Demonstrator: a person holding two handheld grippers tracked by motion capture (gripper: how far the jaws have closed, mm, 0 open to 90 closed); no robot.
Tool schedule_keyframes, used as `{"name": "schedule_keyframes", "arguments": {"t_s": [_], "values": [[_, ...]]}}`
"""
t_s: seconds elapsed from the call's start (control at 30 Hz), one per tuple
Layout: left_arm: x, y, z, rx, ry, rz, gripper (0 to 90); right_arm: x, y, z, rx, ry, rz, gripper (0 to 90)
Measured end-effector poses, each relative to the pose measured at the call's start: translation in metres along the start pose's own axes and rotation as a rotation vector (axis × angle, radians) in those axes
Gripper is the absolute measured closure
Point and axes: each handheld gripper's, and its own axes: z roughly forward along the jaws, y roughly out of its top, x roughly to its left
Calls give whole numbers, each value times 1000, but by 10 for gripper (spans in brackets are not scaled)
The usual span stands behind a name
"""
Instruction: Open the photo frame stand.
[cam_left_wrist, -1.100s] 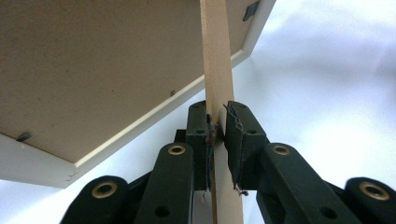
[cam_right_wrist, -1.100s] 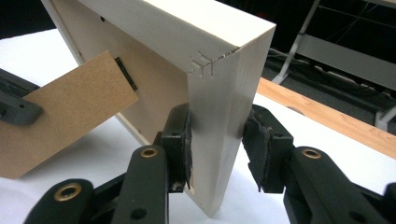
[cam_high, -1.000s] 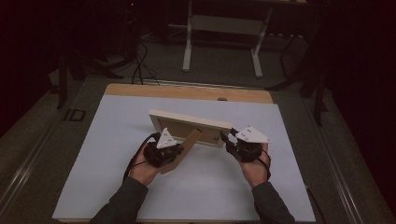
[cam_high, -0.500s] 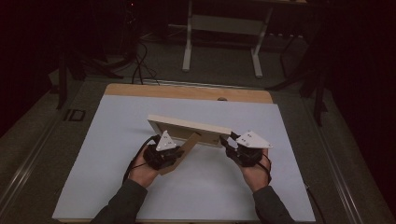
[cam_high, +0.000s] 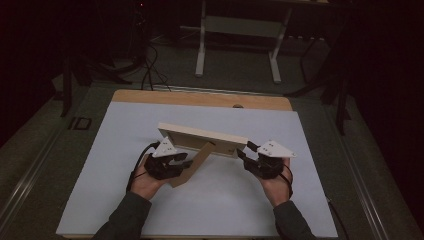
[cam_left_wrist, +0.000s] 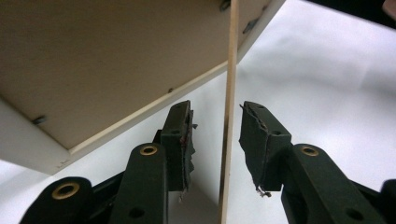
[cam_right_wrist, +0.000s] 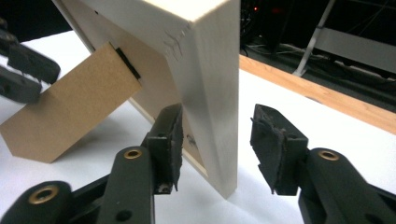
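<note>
A pale wooden picture frame stands on the white table, its back toward me, propped by a brown cardboard stand. My left gripper sits around that stand. In the left gripper view the stand's thin edge runs between the jaws of the left gripper with a gap on each side; they have just been opening. My right gripper straddles the frame's right end. The frame's side stands between the jaws of the right gripper, which have just been opening, the right one clearly off it.
A strip of bare wood edges the table's far side. Beyond it on the dark floor stand a desk's metal legs and loose cables. White surface lies to either side of the frame and in front of it.
Both grippers' jaws have spread apart from the stand and the frame's end. The hands have stayed about where they were, and the frame still stands propped.
</note>
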Motion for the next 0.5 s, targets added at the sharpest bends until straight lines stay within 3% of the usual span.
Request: {"name": "schedule_keyframes", "arguments": {"t_s": [0.17, 0.33, 0.5], "values": [[7, -2, -8, -18, 23, -23, 638, -6, -5, -5, 13, 23, 6, 496], [12, -3, -13, -20, 81, -30, 641, -13, -15, -8, 31, 42, 8, 498], [14, -2, -17, -27, 142, -37, 636, -22, -21, -11, 43, 51, 25, 564]]}}
